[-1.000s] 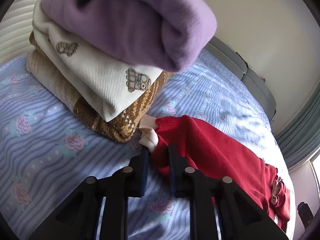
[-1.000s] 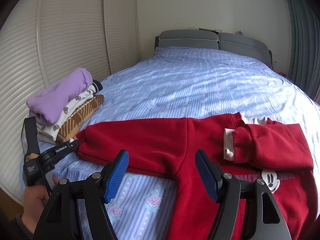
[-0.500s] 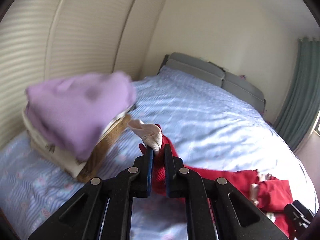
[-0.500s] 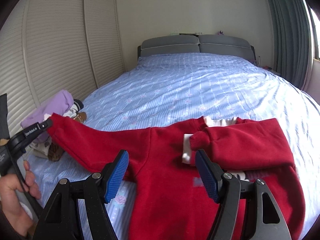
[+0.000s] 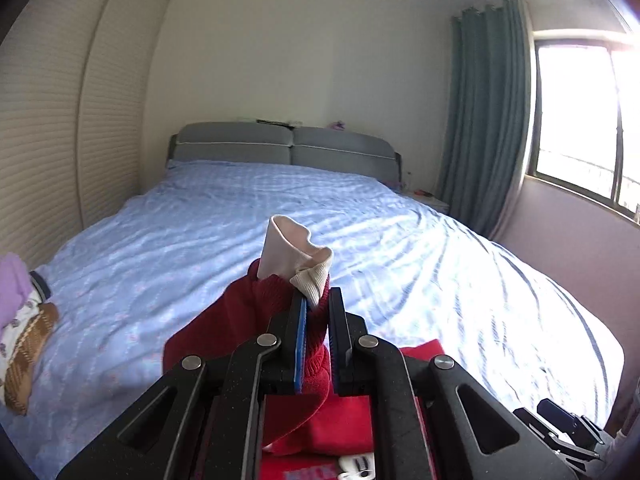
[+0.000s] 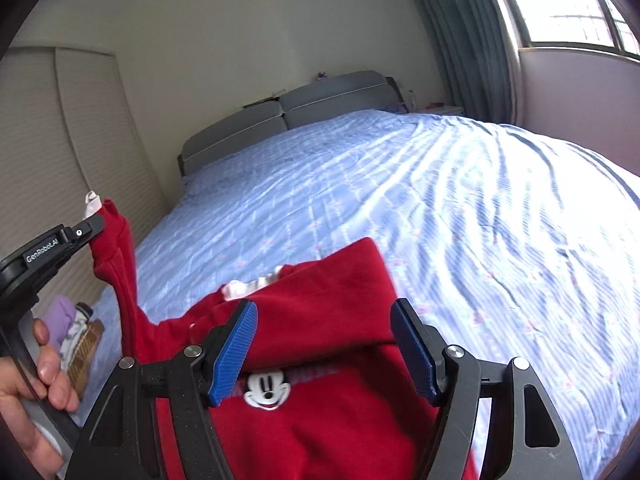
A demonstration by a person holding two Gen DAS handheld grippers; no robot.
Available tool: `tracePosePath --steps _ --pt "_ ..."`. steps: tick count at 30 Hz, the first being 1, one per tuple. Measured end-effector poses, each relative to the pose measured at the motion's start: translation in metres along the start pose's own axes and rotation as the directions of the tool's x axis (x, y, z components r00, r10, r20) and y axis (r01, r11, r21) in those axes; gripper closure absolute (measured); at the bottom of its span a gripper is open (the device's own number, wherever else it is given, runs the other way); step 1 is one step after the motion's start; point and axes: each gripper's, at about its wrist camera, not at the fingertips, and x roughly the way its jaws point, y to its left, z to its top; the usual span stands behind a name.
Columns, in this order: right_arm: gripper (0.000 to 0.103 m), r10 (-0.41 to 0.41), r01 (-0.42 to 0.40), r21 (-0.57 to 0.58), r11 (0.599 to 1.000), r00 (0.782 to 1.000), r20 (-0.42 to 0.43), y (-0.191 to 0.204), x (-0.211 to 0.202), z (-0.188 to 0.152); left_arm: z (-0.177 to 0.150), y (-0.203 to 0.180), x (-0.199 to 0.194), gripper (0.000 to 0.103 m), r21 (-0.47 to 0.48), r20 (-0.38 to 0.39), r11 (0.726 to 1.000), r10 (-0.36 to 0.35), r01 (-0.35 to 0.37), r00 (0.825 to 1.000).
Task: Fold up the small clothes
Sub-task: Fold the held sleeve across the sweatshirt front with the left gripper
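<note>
A small red sweater (image 6: 320,320) with a Mickey Mouse patch (image 6: 267,389) lies on the bed's near edge. My left gripper (image 5: 317,304) is shut on the end of its left sleeve (image 5: 280,312), just below the white cuff (image 5: 294,258), and holds it lifted well above the bed. In the right wrist view the left gripper (image 6: 94,224) shows at the far left with the sleeve (image 6: 118,264) hanging from it. My right gripper (image 6: 324,348) is open and empty, its blue pads (image 6: 236,348) either side of the sweater's folded right sleeve, just above the body.
A stack of folded clothes (image 5: 20,320), purple on top, sits at the bed's left edge; it also shows in the right wrist view (image 6: 76,332). The blue floral bedsheet (image 5: 400,248) stretches to the grey headboard (image 5: 288,148). A window (image 5: 580,120) and green curtain (image 5: 484,120) are on the right.
My left gripper has raised the sleeve from beside the clothes stack high into the air and swung rightward. My right gripper stayed open and moved closer over the sweater's chest.
</note>
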Motion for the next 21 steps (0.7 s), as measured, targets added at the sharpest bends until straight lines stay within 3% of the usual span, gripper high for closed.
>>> tracePosePath --steps 4,8,13,16,18,20,21 --pt "0.033 -0.042 0.042 0.071 0.997 0.999 -0.007 -0.050 -0.002 -0.002 -0.014 -0.063 0.041 0.092 0.050 -0.081 0.996 -0.065 0.069 0.995" --pt "0.033 -0.083 0.086 0.129 0.988 0.996 -0.032 -0.091 0.001 -0.010 -0.040 -0.117 0.076 0.092 0.112 -0.159 0.990 -0.069 0.087 0.985" --pt "0.033 -0.105 0.115 0.160 0.980 0.992 -0.070 -0.122 0.004 -0.020 -0.074 -0.145 0.110 0.092 0.168 -0.259 0.984 -0.010 0.055 0.966" --pt "0.033 -0.113 0.122 0.157 0.980 0.991 -0.069 -0.130 0.004 -0.022 -0.087 -0.148 0.113 0.091 0.197 -0.279 0.979 0.003 0.054 0.960" --pt "0.033 -0.107 0.118 0.159 0.980 0.992 -0.071 -0.131 0.006 -0.021 -0.089 -0.147 0.108 0.086 0.202 -0.275 0.977 -0.004 0.062 0.961" --pt "0.033 -0.097 0.108 0.152 0.982 0.993 -0.073 -0.128 0.008 -0.020 -0.087 -0.145 0.095 0.065 0.206 -0.248 0.977 -0.006 0.059 0.969" --pt "0.033 -0.094 0.104 0.143 0.984 0.993 -0.072 -0.125 0.008 -0.020 -0.084 -0.142 0.088 0.060 0.208 -0.229 0.977 0.000 0.049 0.973"
